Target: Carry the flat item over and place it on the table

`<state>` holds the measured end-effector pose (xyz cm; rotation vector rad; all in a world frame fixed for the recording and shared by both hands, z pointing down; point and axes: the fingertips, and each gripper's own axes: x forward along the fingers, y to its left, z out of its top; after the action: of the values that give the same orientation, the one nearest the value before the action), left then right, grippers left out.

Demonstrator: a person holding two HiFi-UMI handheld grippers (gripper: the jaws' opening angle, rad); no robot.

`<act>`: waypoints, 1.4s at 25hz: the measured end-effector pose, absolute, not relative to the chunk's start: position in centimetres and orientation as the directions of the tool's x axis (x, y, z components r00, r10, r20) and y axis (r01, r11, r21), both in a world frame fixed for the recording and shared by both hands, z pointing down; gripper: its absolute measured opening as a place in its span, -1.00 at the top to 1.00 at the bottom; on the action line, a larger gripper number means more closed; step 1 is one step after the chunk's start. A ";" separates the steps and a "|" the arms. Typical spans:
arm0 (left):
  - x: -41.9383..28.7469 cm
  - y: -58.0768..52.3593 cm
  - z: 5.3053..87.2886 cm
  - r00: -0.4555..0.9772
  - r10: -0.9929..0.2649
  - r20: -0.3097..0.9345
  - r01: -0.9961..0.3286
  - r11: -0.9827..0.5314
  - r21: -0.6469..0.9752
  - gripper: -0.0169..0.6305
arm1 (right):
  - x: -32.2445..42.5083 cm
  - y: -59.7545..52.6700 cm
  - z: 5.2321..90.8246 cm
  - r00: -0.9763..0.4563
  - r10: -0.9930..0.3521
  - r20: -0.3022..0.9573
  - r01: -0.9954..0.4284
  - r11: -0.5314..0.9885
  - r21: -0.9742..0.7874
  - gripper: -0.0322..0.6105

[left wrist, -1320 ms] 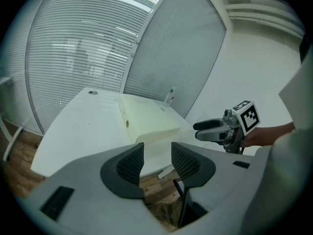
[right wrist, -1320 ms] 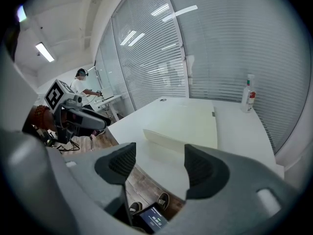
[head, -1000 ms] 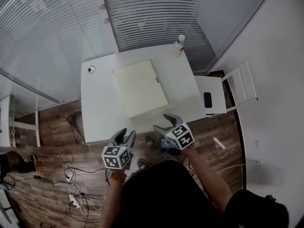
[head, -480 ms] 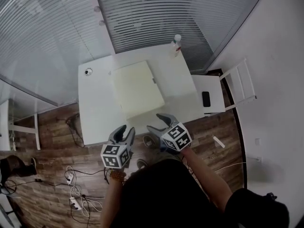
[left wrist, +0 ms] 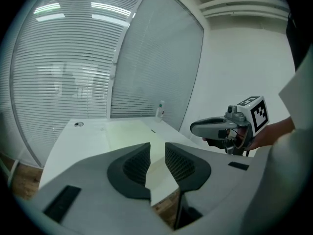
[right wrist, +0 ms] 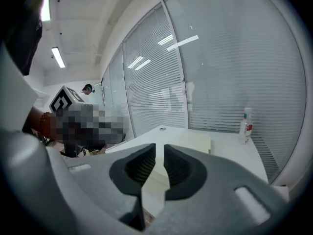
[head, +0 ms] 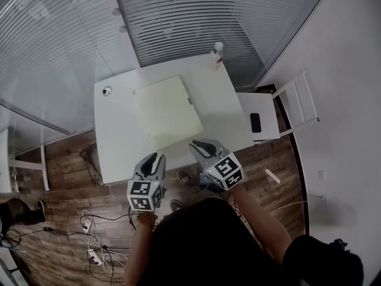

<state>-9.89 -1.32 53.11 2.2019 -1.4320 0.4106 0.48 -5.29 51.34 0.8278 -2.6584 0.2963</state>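
A pale yellow flat panel (head: 168, 111) lies on the white table (head: 116, 136), near its middle. It also shows ahead of both grippers as the pale panel (left wrist: 128, 133) and the panel (right wrist: 188, 142). My left gripper (head: 153, 158) hangs just off the table's near edge, over the wooden floor. Its jaws have just been closing and still stand a little apart around nothing (left wrist: 156, 151). My right gripper (head: 199, 145) is over the near edge, beside the panel's corner. Its jaws have also just been closing and are nearly together, with nothing between them (right wrist: 159, 153).
A spray bottle (head: 218, 55) stands at the table's far right corner. A small round object (head: 106, 90) lies at the far left. A white chair with a black phone (head: 255, 123) stands to the right. Cables (head: 95, 243) lie on the floor. Blind-covered glass walls are behind.
Both grippers' jaws went from wide open to nearly closed. The right gripper moved up toward the table edge, and the left rose slightly.
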 end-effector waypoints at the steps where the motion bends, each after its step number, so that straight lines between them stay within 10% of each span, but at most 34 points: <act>1: -9.7 -1.3 52.9 0.411 -0.769 0.489 -0.911 -0.344 0.226 0.63 | 0.5 -5.3 51.1 -0.772 -0.511 0.377 -0.580 0.810 -0.088 0.75; 35: -7.7 -6.0 41.2 0.363 -0.912 0.193 -0.926 -0.376 -0.034 0.79 | 1.6 -8.0 41.1 -0.682 -0.719 0.132 -0.715 0.694 0.084 0.90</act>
<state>-7.68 -6.01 41.21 2.5257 -1.7074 0.2759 1.62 -8.00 41.13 1.1717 -2.7466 -0.0378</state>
